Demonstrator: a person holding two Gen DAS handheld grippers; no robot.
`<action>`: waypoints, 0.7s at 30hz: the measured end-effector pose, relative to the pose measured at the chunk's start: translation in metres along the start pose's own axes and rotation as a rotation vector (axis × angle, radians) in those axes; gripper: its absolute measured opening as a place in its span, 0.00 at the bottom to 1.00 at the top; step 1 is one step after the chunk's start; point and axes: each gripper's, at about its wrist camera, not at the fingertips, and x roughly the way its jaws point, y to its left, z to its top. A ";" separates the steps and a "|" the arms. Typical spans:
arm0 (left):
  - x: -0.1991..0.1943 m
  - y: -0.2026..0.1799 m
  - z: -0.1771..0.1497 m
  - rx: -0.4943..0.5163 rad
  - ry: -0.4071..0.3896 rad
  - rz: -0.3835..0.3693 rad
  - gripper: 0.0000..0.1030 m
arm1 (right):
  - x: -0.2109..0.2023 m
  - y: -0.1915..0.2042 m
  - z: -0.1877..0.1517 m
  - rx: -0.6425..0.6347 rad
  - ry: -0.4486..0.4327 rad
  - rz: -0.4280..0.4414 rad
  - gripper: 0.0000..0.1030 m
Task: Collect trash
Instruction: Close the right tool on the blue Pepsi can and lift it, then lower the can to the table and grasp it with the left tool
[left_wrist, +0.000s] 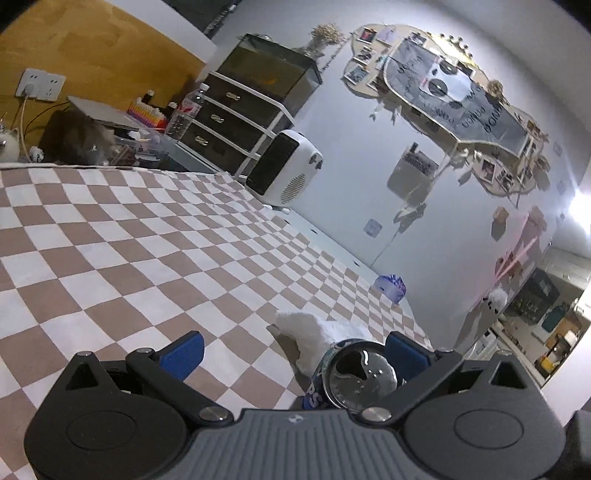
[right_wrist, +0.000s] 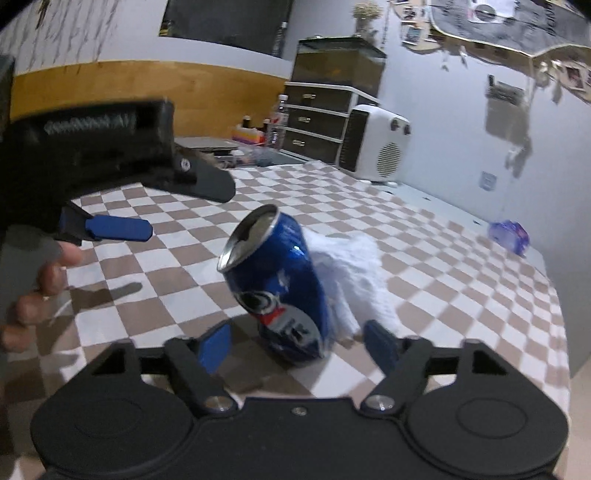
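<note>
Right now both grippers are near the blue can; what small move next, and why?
Probably close the right gripper on the blue can. The can stands tilted between its open fingers, low on the body, leaning against the white tissue. The left gripper is open too, with only its right finger beside the can's rim.

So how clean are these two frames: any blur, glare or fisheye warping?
Left wrist view: sharp overall, checkered cloth bowed by the fisheye, bright glare at the right edge. Right wrist view: the other hand-held gripper and the wall decor are motion-blurred, while the blue can is fairly crisp and throws a soft shadow.
</note>
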 end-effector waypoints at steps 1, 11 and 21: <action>-0.001 0.002 0.000 -0.007 -0.002 0.001 1.00 | 0.005 0.000 0.001 0.007 0.002 -0.005 0.55; 0.003 -0.002 -0.005 0.034 0.009 0.027 1.00 | -0.022 -0.049 -0.011 0.463 0.084 0.169 0.30; 0.000 -0.030 -0.034 0.183 0.075 0.050 0.99 | -0.087 -0.087 -0.063 0.816 0.233 0.220 0.44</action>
